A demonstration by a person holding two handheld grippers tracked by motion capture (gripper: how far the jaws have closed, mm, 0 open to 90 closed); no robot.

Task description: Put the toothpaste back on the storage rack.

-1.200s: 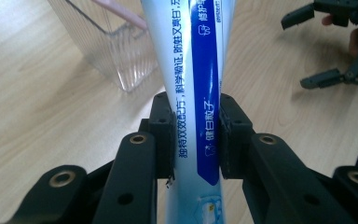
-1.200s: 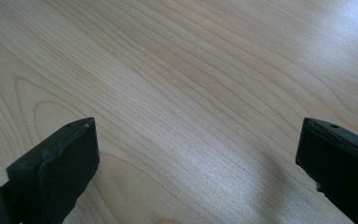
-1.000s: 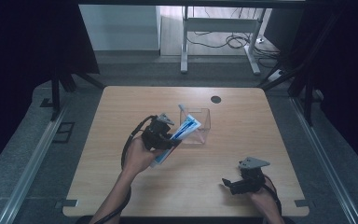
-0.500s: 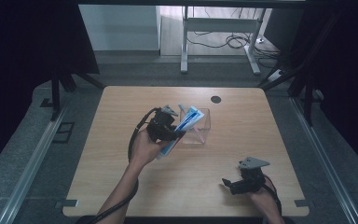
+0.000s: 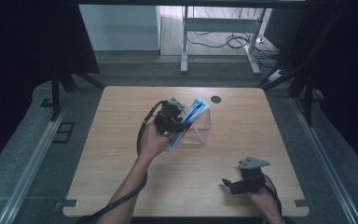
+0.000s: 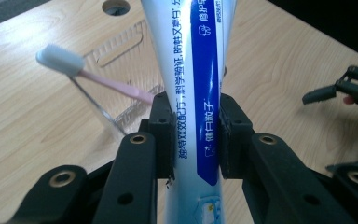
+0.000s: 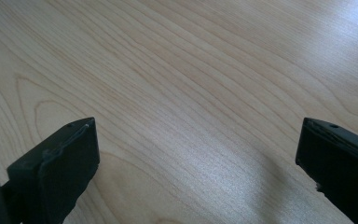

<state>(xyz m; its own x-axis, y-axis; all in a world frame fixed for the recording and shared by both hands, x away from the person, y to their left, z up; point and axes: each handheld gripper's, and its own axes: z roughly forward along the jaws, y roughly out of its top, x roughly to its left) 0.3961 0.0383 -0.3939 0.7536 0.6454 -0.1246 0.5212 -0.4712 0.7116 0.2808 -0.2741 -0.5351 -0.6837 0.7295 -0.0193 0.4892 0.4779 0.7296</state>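
The left gripper [image 6: 196, 135] pinches a blue-and-white toothpaste tube [image 6: 193, 79], its far end reaching over the clear box [image 5: 199, 130], where a pink toothbrush [image 6: 91, 74] already leans. It looks like the placing step; next, lower the tube inside the box and release. Well to the right of the box, the right gripper [image 7: 196, 154] rests with jaws spread, empty.

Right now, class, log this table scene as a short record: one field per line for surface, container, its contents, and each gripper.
surface: wooden table with a round hole near its far edge
container: clear plastic box, mid-table
contents: pink toothbrush leaning in the box
left gripper: jaws shut on a blue and white toothpaste tube, held at the box
right gripper: jaws wide open, nothing between them, over bare wood near the table's near right corner
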